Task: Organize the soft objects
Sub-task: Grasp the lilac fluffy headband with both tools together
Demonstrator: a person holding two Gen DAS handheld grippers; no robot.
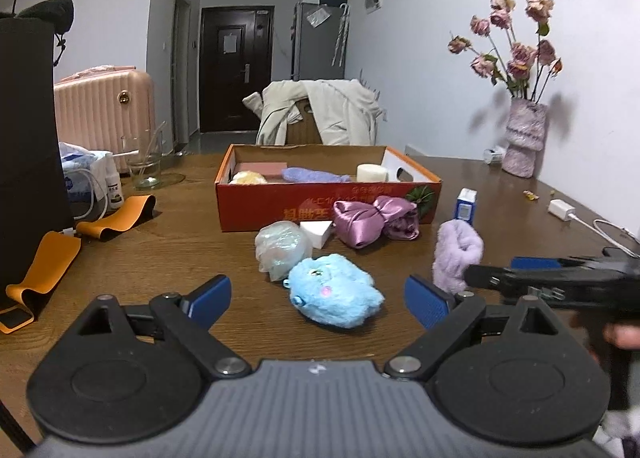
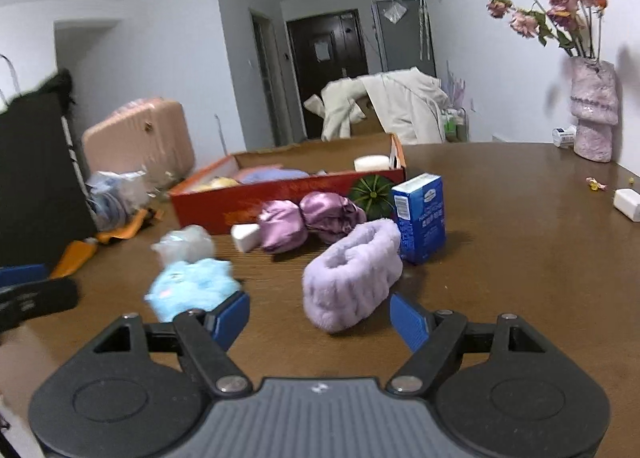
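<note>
A light blue plush toy [image 1: 334,300] lies on the wooden table [image 1: 160,258], just ahead of my left gripper [image 1: 318,296], whose blue pads stand wide open on either side of it without touching. A lilac fluffy headband [image 2: 352,282] lies between the tips of my open right gripper [image 2: 320,320]; the pads do not press it. Behind sit a purple satin bundle [image 1: 372,221], a white wedge sponge [image 1: 318,232] and a crumpled clear bag [image 1: 282,246]. The orange cardboard box [image 1: 280,209] holds a purple fluffy piece [image 1: 314,174] and a white roll [image 1: 372,172].
A blue carton [image 2: 420,217] stands right behind the headband. A vase of dried roses [image 1: 524,137] is at the far right by the wall, with a white charger [image 1: 560,209] and cable. A black bag [image 1: 28,137], orange bands [image 1: 116,217] and a glass [image 1: 146,173] crowd the left.
</note>
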